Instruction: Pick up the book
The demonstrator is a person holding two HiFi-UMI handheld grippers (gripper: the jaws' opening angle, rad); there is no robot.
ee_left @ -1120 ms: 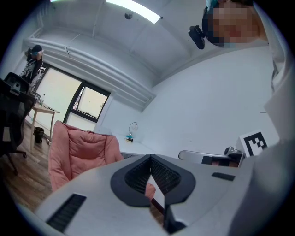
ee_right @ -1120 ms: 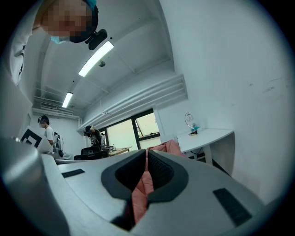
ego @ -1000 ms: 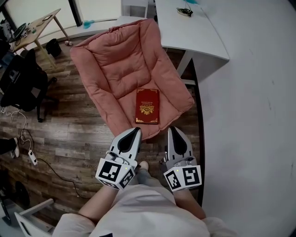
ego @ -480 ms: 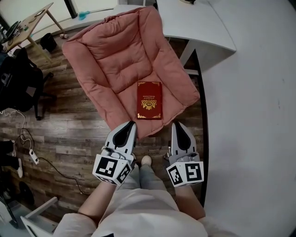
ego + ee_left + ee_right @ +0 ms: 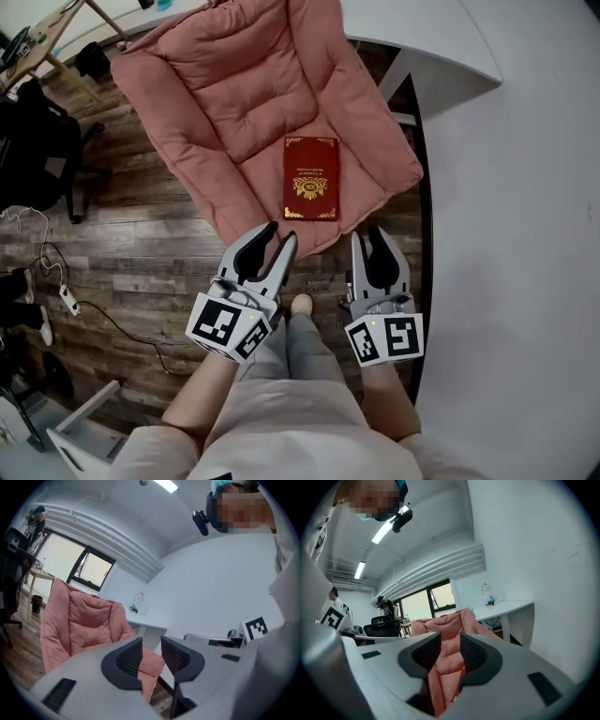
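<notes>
Head view: the red book (image 5: 311, 178) lies flat, cover up, near the front edge of the pink chair cushion (image 5: 234, 94), toward its right front corner. The 2 grippers hover just short of that edge, apart from the book. The left gripper (image 5: 281, 234) and right gripper (image 5: 370, 236) have just been opening; each shows a narrow gap with nothing between its jaws. My worry: the padding gives, so a jaw nudging the flat book may press it in or slide it off the front edge.
</notes>
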